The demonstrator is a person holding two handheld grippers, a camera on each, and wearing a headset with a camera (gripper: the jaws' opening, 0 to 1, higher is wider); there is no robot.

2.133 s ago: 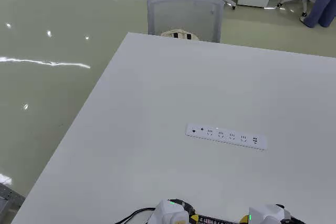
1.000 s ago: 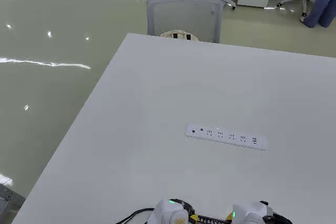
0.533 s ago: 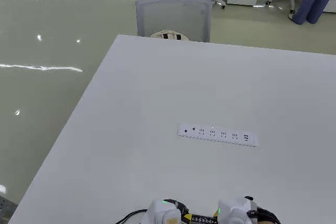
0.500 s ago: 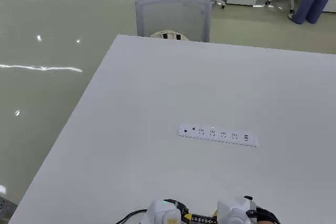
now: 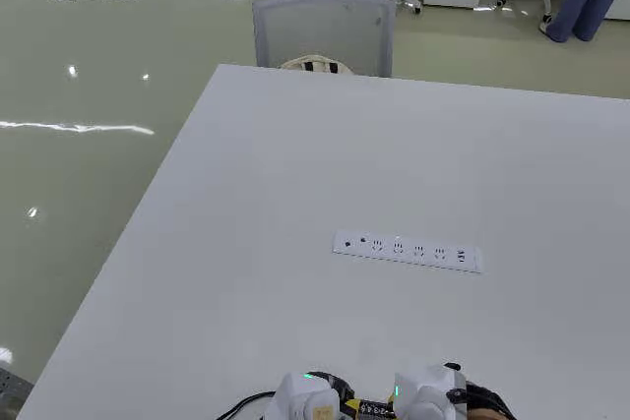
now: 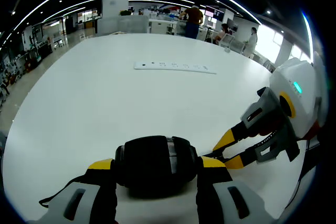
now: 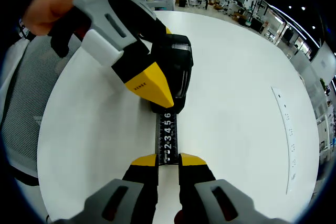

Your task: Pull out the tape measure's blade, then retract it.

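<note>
The black tape measure case rests on the white table, and my left gripper is shut on its sides. A short length of black blade with white numbers runs out of the case. My right gripper is shut on the blade's end. In the left gripper view the right gripper comes in from the right, close to the case. In the head view the left gripper and the right gripper sit side by side at the bottom edge, with the blade between them.
A white power strip lies on the table well beyond the grippers. A grey mesh chair stands at the table's far end. More chairs and a person's legs are in the far background.
The right gripper has moved left toward the left gripper, and the stretch of blade between them has grown shorter. The head camera has also shifted slightly.
</note>
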